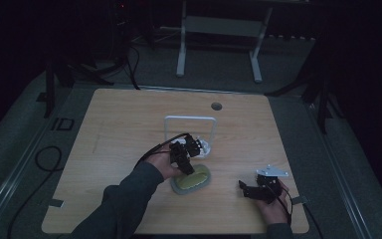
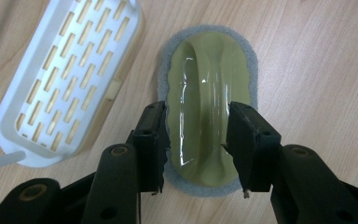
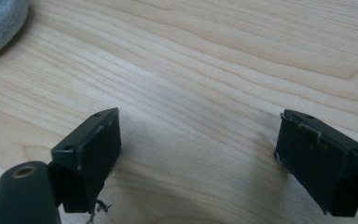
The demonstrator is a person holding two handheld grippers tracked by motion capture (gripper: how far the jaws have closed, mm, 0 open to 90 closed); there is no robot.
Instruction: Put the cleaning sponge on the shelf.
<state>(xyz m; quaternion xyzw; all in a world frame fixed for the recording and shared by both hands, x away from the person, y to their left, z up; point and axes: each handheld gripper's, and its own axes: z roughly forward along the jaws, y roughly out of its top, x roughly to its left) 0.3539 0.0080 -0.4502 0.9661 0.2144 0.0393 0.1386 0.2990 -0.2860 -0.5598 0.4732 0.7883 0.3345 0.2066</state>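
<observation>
Scrubber pad (image 2: 208,107), an olive plastic grip on a grey sponge base, lies flat on the wooden worktop (image 1: 119,119) near its front middle, just beside a white slotted basket (image 2: 67,74) whose wire handle frame (image 1: 189,119) stands behind it in the high view. The left tongs (image 2: 196,147) hang directly over the pad, jaws parted on either side of the raised ridge of the grip, not yet closed on it; whether the pads touch the plastic I cannot tell. The step in hand looks like a grasp of that ridge. To do it well, the jaws should drop until the pads sit low on the ridge's flanks, stay centred along its length so the pad lifts level, and close gently, since the glossy plastic looks slippery and the sponge beneath will give. The right tongs (image 3: 196,154) are released, jaws wide, low above bare wood at the front right, well apart from the pad, whose grey edge (image 3: 0,23) shows at that view's corner.
</observation>
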